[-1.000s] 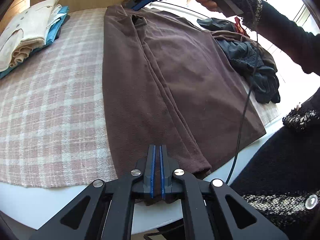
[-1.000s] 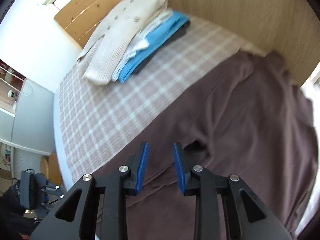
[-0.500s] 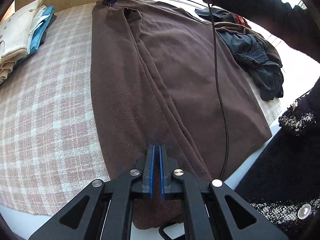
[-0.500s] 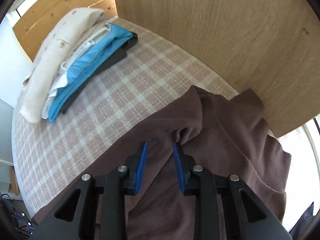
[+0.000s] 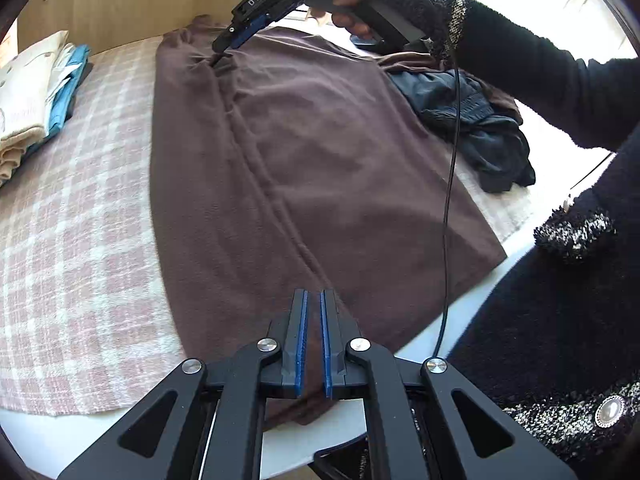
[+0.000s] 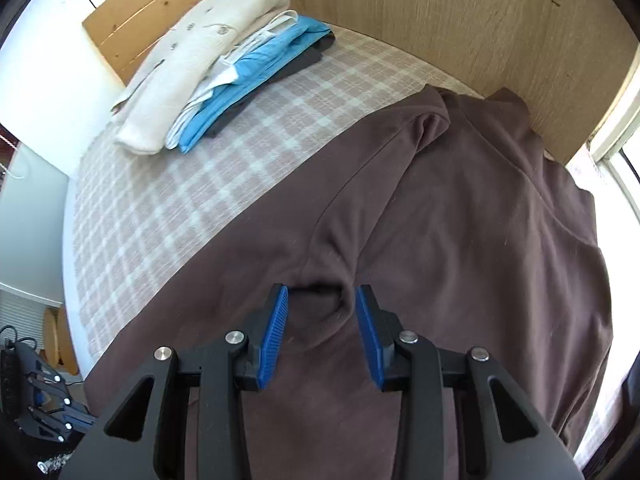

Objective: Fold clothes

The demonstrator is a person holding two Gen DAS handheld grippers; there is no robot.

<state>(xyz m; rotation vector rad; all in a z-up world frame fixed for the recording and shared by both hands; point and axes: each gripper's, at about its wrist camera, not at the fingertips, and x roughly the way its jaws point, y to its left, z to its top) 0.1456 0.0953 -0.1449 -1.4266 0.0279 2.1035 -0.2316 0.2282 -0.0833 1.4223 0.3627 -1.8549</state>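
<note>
Brown garment (image 5: 320, 168) is spread flat on the plaid-covered tabletop (image 5: 80, 216), long axis running 6 to 12 o'clock in the left wrist view, with a lengthwise ridge of doubled cloth up its middle. Near hem is at 6, collar end at 12 against the wooden panel (image 6: 460, 20).

Folded stack (image 6: 224, 64) is seen at 10 o'clock, well apart from the garment. Dark unfolded pile (image 5: 472, 128) lies at 2 o'clock, just beside its right edge.

Left tool (image 5: 314, 344) sits at the hem end, nearly closed; brown cloth shows in the narrow gap, so a pinch on the hem is judged likely.

Right tool (image 6: 320, 332) is at the far end, held wide open, a raised pucker of cloth between the pads, not clamped. In the left view its tip meets the cloth at 11 o'clock.

Both ends of the ridge line are covered, one tool each; a lengthwise fold is judged to turn on that axis.
</note>
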